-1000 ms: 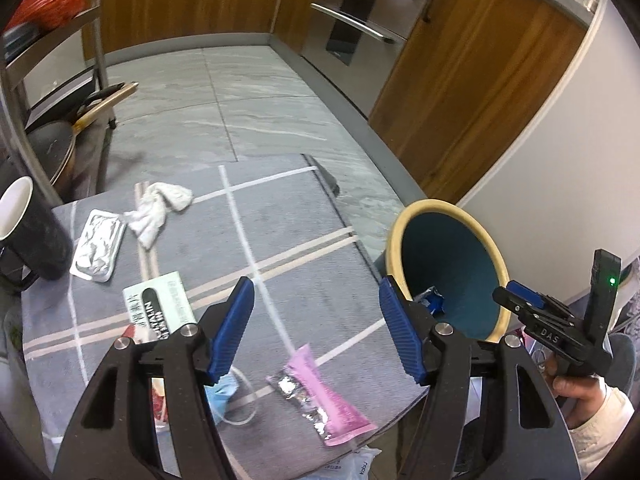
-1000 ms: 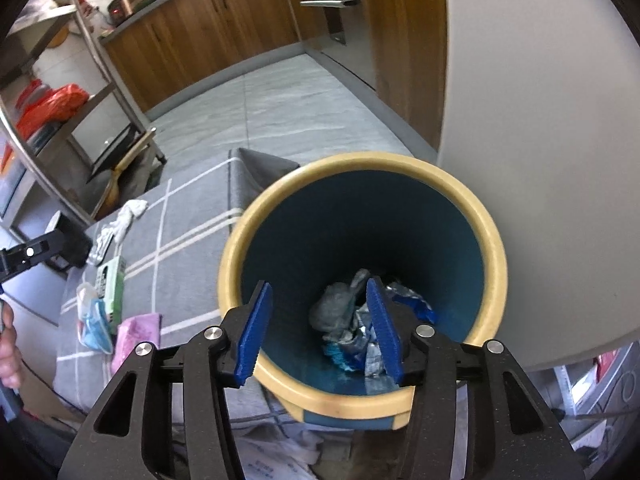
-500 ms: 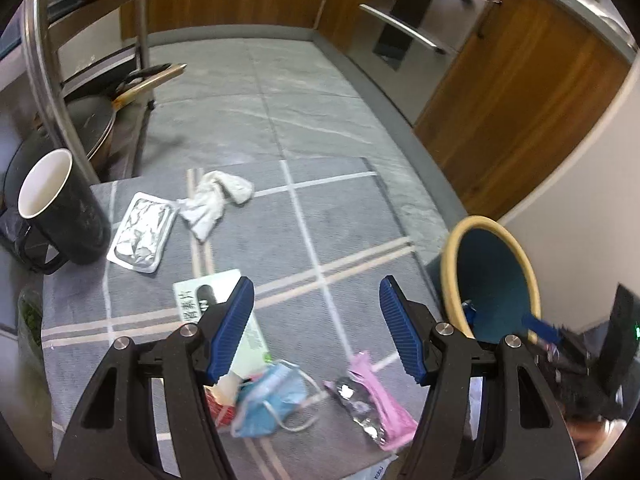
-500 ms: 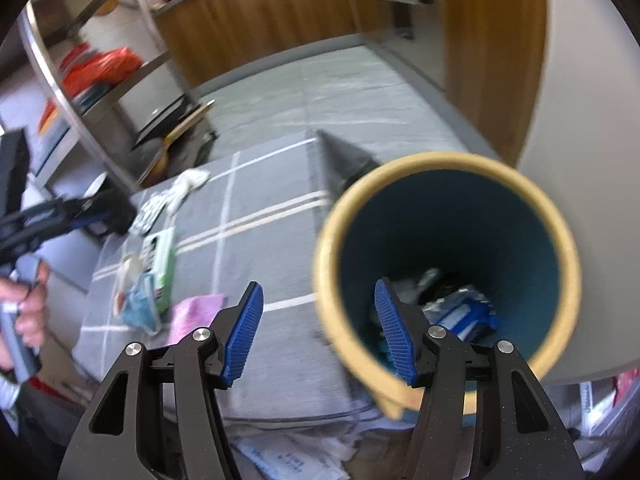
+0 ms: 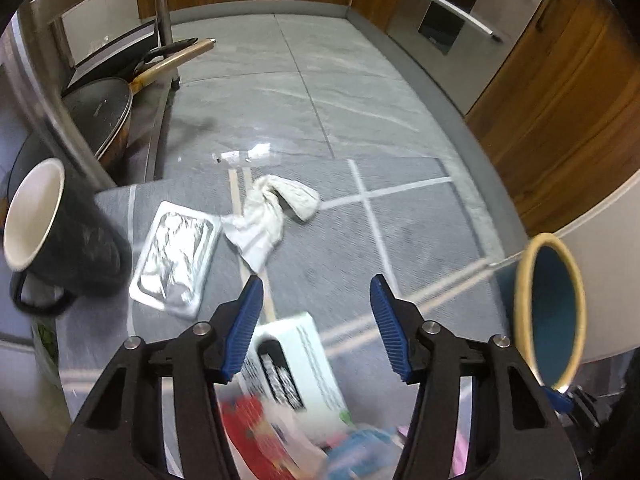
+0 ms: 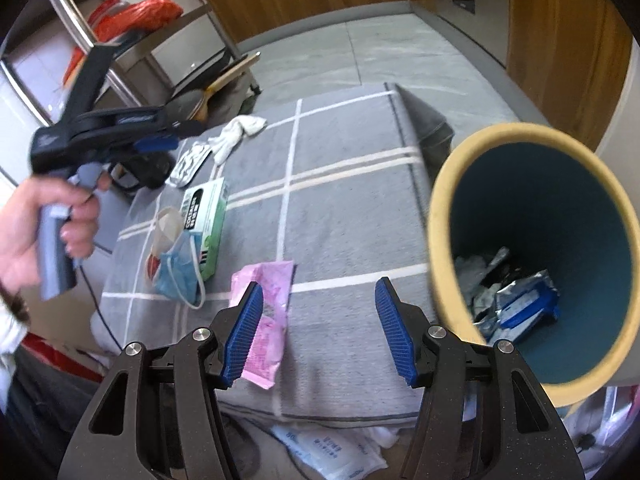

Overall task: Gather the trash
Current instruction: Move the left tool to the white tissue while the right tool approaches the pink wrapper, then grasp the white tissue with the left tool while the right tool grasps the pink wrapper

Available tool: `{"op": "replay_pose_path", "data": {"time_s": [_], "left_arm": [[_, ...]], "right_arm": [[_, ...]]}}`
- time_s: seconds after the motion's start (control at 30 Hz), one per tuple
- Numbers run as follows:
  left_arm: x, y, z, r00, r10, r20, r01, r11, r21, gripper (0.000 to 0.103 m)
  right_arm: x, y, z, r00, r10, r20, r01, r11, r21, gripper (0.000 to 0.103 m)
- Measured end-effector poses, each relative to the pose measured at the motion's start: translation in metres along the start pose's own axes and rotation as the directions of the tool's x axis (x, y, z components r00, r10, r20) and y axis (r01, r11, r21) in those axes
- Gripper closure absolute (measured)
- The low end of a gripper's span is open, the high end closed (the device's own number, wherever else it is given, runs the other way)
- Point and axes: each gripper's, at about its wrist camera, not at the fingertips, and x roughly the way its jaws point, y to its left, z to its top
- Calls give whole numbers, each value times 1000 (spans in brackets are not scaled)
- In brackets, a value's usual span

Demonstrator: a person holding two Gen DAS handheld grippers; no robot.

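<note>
A yellow-rimmed blue bin (image 6: 532, 256) stands beside the grey checked table (image 6: 340, 184), with wrappers inside; it also shows in the left wrist view (image 5: 548, 308). On the table lie a pink wrapper (image 6: 264, 308), a blue face mask (image 6: 178, 268), a green-white box (image 6: 204, 216) (image 5: 296, 364), a foil blister pack (image 5: 176, 256) and a crumpled white tissue (image 5: 272, 216) (image 6: 240, 132). My right gripper (image 6: 320, 332) is open and empty above the table's near edge, by the pink wrapper. My left gripper (image 5: 316, 324) is open and empty above the box, and shows in the right wrist view (image 6: 152, 136).
A black mug (image 5: 52, 236) stands at the table's left edge. A metal rack (image 5: 100, 92) with pans stands beyond it. Wooden cabinets (image 5: 560, 80) line the far side of the tiled floor. White packets (image 6: 332, 448) lie below the table's near edge.
My left gripper moved left and forward over the table, away from the bin toward the box and tissue. My right gripper swung left from above the bin to the table's near edge.
</note>
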Motion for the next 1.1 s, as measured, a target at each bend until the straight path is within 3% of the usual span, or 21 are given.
{"op": "replay_pose_path", "data": {"time_s": [0.33, 0.53, 0.6, 0.7, 0.9, 1.1], "left_arm": [[62, 19, 33, 996, 74, -53, -71, 996, 57, 56], [91, 19, 31, 988, 124, -95, -116, 989, 89, 77], [90, 18, 31, 984, 154, -93, -145, 984, 104, 90], [85, 20, 31, 983, 163, -87, -154, 983, 103, 97], [54, 13, 26, 988, 152, -28, -148, 983, 106, 98], [7, 2, 20, 994, 108, 33, -111, 990, 87, 98]], "right_arm": [[25, 17, 2, 995, 68, -68, -69, 998, -8, 43], [34, 21, 0, 989, 103, -103, -104, 995, -5, 43], [37, 22, 0, 986, 120, -116, -121, 993, 1, 44], [41, 23, 0, 982, 136, -129, -136, 991, 7, 47], [48, 26, -7, 976, 153, -157, -153, 988, 12, 60], [48, 30, -8, 974, 162, -161, -162, 987, 12, 60]]}}
